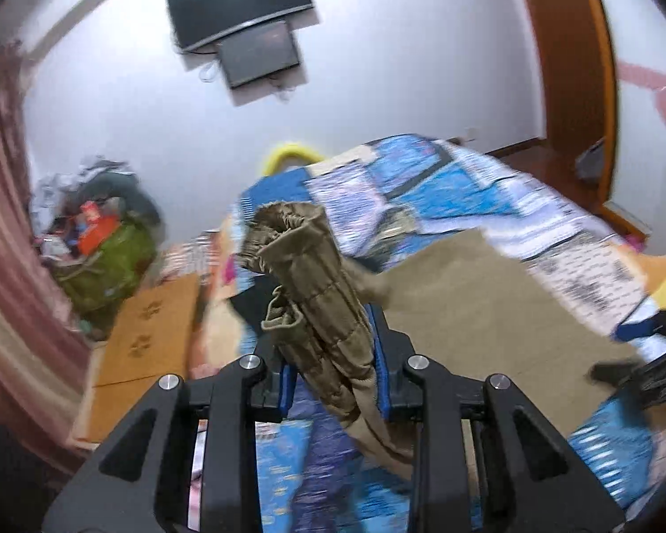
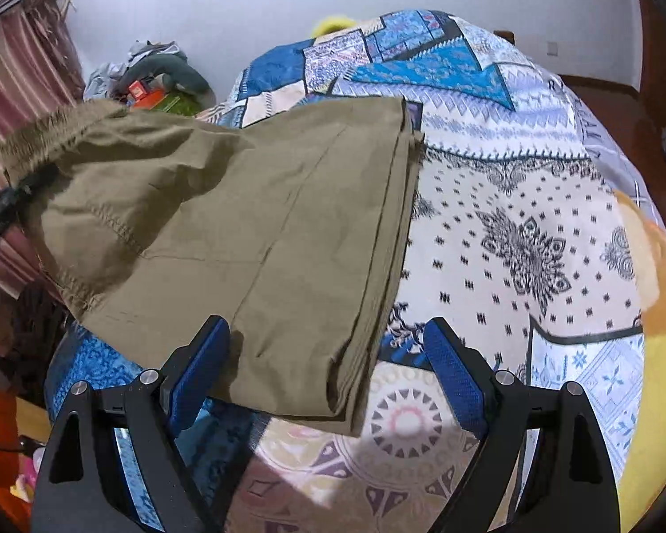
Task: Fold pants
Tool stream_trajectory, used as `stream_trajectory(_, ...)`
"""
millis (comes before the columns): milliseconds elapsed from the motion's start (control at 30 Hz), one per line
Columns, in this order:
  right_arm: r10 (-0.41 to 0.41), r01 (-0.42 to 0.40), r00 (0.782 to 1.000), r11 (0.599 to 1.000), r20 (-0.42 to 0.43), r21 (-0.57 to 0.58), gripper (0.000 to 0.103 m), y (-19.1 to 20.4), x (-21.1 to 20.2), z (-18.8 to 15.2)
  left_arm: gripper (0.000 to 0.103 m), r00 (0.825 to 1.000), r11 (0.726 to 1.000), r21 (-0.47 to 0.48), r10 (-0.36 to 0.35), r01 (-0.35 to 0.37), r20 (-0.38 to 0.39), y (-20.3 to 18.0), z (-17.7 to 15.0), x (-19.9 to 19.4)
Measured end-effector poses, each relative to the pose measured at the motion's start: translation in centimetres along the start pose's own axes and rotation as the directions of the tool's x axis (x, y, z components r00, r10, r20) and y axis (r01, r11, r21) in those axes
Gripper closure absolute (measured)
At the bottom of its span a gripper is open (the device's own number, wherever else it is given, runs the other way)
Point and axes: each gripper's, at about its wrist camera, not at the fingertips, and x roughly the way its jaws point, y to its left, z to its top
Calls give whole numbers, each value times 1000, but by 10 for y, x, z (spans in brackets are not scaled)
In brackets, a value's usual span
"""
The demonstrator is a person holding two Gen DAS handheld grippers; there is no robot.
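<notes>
Khaki pants (image 2: pixel 244 204) lie folded lengthwise on a patchwork quilt (image 2: pixel 510 177) on the bed. In the left wrist view my left gripper (image 1: pixel 328 337) is shut on the gathered elastic waistband (image 1: pixel 297 244), which is lifted off the bed and bunched upright between the blue pads. The rest of the pants (image 1: pixel 488 302) trails down onto the quilt. From the right wrist view the left gripper (image 2: pixel 4 208) shows at the left edge, holding the raised waistband. My right gripper (image 2: pixel 328 355) is open low over the near folded corner of the pants, its pads not pressing on the cloth.
A heap of clothes and bags (image 1: pixel 106 240) sits on the floor by a pink curtain (image 1: pixel 4 222). An orange mat (image 1: pixel 151 333) lies beside the bed. A yellow cushion (image 2: pixel 657 399) rests at the bed's right edge. A screen (image 1: pixel 239 4) hangs on the far wall.
</notes>
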Motion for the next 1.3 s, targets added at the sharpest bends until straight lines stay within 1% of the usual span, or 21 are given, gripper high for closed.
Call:
stream_trajectory(100, -3, 3, 1000, 1000, 3, -8, 16, 1, -2, 0, 75, 992, 992, -40, -123, 122, -21, -7, 17, 7)
stream_trajectory(233, 3, -3, 1000, 1000, 9, -8, 16, -1, -1, -1, 75, 954, 953, -90, -294, 289, -57, -22, 35, 13)
stream_trajectory(267, 6, -6, 1000, 1000, 10, -6, 16, -1, -1, -2, 76, 938, 938, -101, -340, 332, -71, -27, 39, 17)
stream_trajectory(300, 8, -8, 1000, 1000, 12, -6, 16, -1, -1, -2, 76, 926, 927, -107, -368, 359, -82, -33, 42, 16)
stream_trajectory(400, 10, -10, 1000, 1000, 17, -7, 16, -1, -1, -1, 76, 880, 888, -127, -457, 443, -126, -48, 50, 26)
stream_trajectory(500, 12, -12, 1000, 1000, 20, -4, 16, -1, -1, -1, 76, 817, 836, -160, -548, 525, -179, -59, 49, 33)
stream_trajectory(533, 13, -13, 1000, 1000, 22, -3, 16, -2, 0, -1, 76, 790, 815, -174, -578, 552, -203, -64, 48, 39)
stream_trajectory(633, 16, -16, 999, 1000, 29, 1, 16, -2, -1, -2, 75, 743, 785, -198, -619, 587, -253, -77, 45, 52)
stream_trajectory(700, 16, -16, 999, 1000, 32, 2, 16, -2, -2, -3, 74, 731, 778, -205, -628, 594, -267, -84, 41, 53)
stream_trajectory(733, 16, -16, 999, 1000, 33, 2, 16, -2, -2, -3, 73, 728, 777, -203, -629, 595, -272, -87, 40, 53)
stream_trajectory(767, 15, -15, 999, 1000, 33, 2, 16, -1, -3, -3, 68, 729, 779, -198, -627, 595, -274, -86, 39, 51)
stream_trajectory(800, 14, -14, 999, 1000, 37, 2, 16, -1, -5, -3, 57, 729, 780, -192, -626, 596, -278, -88, 40, 49)
stream_trajectory(833, 12, -13, 999, 1000, 40, 2, 16, 0, -6, -4, 49, 722, 775, -186, -631, 604, -283, -90, 40, 46)
stream_trajectory(867, 11, -11, 999, 1000, 43, 1, 16, 1, -8, -4, 32, 719, 770, -182, -636, 611, -280, -90, 40, 44)
stream_trajectory(900, 9, -9, 999, 1000, 47, -2, 16, 2, -11, -4, 25, 721, 769, -176, -638, 614, -270, -88, 41, 41)
stream_trajectory(967, 5, -5, 998, 1000, 56, -9, 16, 3, -16, -6, 24, 750, 789, -153, -614, 595, -246, -83, 43, 36)
stream_trajectory(1100, -7, 9, 998, 1000, 67, -24, 15, 5, -26, -9, 22, 810, 844, -115, -536, 524, -238, -63, 49, 39)
stream_trajectory(1133, -14, 16, 997, 1000, 70, -27, 15, 5, -28, -10, 21, 831, 864, -105, -503, 493, -239, -57, 51, 42)
stream_trajectory(1233, -21, 24, 996, 999, 83, -27, 15, 4, -35, -11, 18, 864, 895, -96, -445, 435, -234, -36, 59, 59)
stream_trajectory(1267, -21, 23, 996, 1000, 91, -21, 15, 3, -38, -11, 15, 872, 902, -95, -432, 421, -232, -30, 61, 65)
stream_trajectory(1300, -21, 23, 995, 1000, 96, -14, 15, 2, -39, -10, 12, 885, 914, -93, -406, 395, -227, -22, 65, 74)
